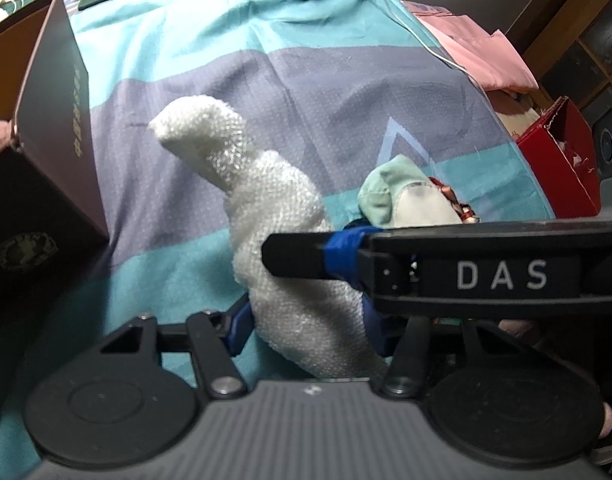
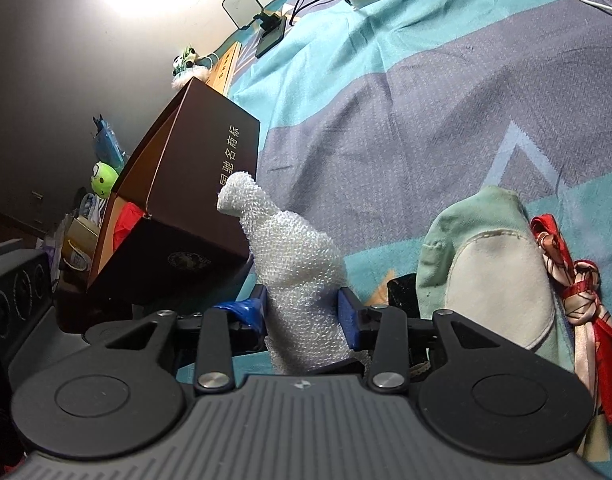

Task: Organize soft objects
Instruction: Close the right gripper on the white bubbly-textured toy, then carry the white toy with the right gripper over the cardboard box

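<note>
in the right gripper (image 2: 304,312) the blue pads sit on both sides of a white knit sock (image 2: 294,256), jaws narrow and seemingly still touching it, though whether they truly press is hard to say. the left gripper (image 1: 306,320) has its jaws about half wide with the same sock (image 1: 266,216) between them; from its own view the pads seem just beside the fabric, not clearly pinching. the right gripper's finger (image 1: 306,256) crosses in front of the sock there. the sock stands up off the striped sheet (image 1: 306,80), its toe curling toward the brown box (image 2: 194,200) on the left. a green cloth (image 2: 485,264) and a red scarf (image 2: 577,288) lie just to the right. this looks like a handover or a re-grip of the sock, with the box the likely place for it; next, one gripper must take firm hold before the other lets go. the sock's lower end is hidden behind the gripper bodies, and the box's inside is too dark to read.
</note>
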